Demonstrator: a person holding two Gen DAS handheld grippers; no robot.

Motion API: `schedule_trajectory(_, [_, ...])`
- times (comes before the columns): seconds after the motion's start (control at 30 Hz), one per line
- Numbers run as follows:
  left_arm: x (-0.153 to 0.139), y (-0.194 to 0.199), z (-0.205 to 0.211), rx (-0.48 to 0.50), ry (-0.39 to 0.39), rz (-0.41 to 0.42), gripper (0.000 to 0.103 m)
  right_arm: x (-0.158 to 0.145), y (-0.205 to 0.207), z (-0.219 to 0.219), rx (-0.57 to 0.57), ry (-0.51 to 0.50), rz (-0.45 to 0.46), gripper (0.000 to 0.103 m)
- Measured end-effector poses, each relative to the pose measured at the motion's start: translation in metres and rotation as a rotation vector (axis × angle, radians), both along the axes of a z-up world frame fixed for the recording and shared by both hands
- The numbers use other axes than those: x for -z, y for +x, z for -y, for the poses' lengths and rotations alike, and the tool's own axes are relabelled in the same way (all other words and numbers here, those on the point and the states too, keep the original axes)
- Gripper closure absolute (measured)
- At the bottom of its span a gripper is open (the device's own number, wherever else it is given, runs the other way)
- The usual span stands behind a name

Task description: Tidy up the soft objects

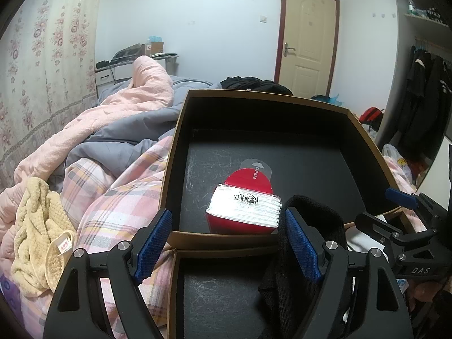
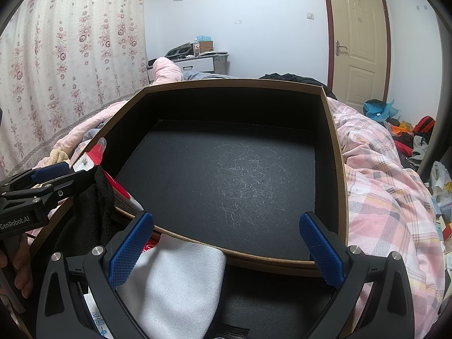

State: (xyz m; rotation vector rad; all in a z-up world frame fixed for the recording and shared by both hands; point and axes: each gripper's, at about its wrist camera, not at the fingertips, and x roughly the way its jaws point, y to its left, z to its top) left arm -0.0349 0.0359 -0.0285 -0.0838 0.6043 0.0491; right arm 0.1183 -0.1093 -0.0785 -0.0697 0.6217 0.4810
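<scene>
A brown cardboard box with black lining [image 1: 364, 132] stands on the bed, and it also fills the right wrist view [image 2: 336, 147]. A red and white tissue pack [image 1: 244, 206] lies in its left compartment. My left gripper [image 1: 226, 243] is open; a black sock [image 1: 308, 254] hangs over its right finger [image 1: 302, 248]. My right gripper [image 2: 228, 245] is open and empty above the box's near rim. A white folded cloth [image 2: 178, 285] lies in the near compartment under it. The left gripper and the black sock [image 2: 93, 217] show at the left of the right wrist view.
A yellow waffle towel [image 1: 39, 234] lies on the pink plaid sheet [image 1: 118, 197] left of the box. A pink and grey duvet [image 1: 118, 113] is heaped behind. Bags and clutter [image 2: 406, 130] sit on the floor at the right. A door [image 1: 306, 39] is in the far wall.
</scene>
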Motion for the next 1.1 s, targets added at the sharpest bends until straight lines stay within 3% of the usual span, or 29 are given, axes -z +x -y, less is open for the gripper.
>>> schedule_trajectory(1.1, [-0.006,-0.013,0.008,-0.068,0.111,0.085,0.024,0.0,0.0,0.0,0.0,0.0,0.0,0.001])
